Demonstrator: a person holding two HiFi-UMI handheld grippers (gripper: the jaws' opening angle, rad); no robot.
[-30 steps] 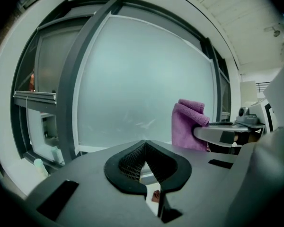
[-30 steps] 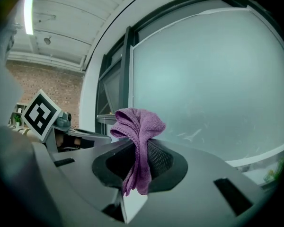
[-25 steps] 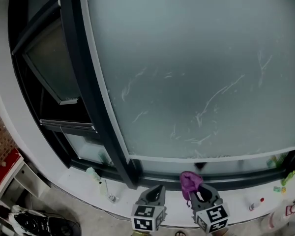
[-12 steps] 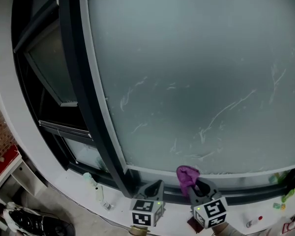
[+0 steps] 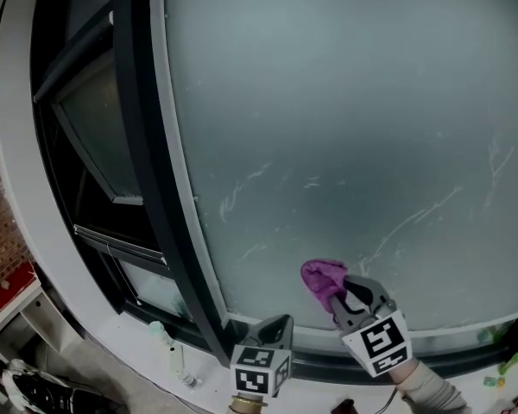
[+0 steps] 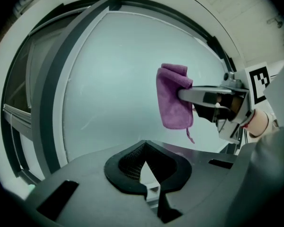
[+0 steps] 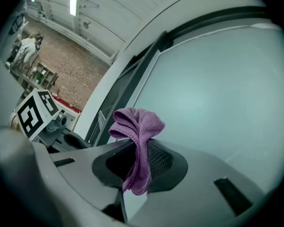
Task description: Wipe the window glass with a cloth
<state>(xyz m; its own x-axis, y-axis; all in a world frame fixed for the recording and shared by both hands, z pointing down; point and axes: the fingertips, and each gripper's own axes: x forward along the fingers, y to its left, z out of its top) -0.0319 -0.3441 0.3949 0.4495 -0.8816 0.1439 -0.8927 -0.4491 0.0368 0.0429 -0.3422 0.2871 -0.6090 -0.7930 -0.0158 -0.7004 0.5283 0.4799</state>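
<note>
One purple cloth [image 5: 322,279] clamped in right gripper [image 5: 349,295], bunched end aimed up at window glass [image 5: 345,128] just ahead (contact unclear); left gripper [image 5: 275,324] closed on nothing, lower down.

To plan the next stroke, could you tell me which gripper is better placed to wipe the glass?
Right: the right gripper holds the purple cloth before the frosted window glass, while the left gripper sits shut and empty, lower down.
</note>
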